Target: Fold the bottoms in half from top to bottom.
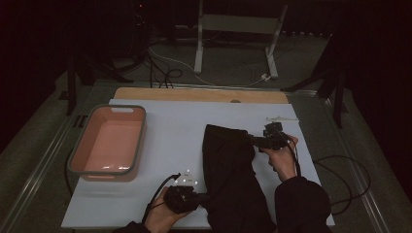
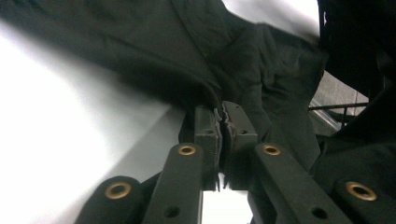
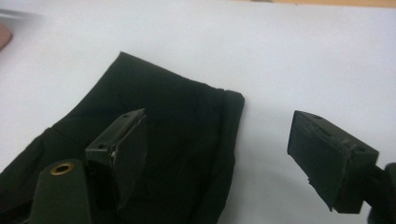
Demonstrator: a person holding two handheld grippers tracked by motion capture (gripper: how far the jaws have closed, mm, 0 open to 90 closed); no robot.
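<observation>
Jaws of the left gripper (image 2: 222, 128) are pressed nearly together, pinching a fold at the edge of a black garment (image 1: 232, 174), seen up close in the left gripper view. No earlier motion can be judged here. That gripper (image 1: 201, 196) lies low and roughly level at the garment's near left edge, held in the person's left hand (image 1: 163, 213), which comes in from the bottom of the high view with a cable trailing behind it. Jaws of the right gripper (image 3: 224, 154) stand wide apart and grip nothing; in the right gripper view one jaw hovers over the garment's (image 3: 163, 140) upper corner and the other over bare white table (image 3: 280, 56) just beside the cloth's edge. The right hand (image 1: 282, 158) holds its gripper (image 1: 255, 141) at the garment's far right edge, forearm in a dark sleeve (image 1: 301, 204) angled up from the bottom of the high view. The garment lies spread lengthwise on the white table (image 1: 170, 126), running from near the table's middle to its near edge. A pink basin (image 1: 109, 141) with a grey rim sits well to the garment's left.
</observation>
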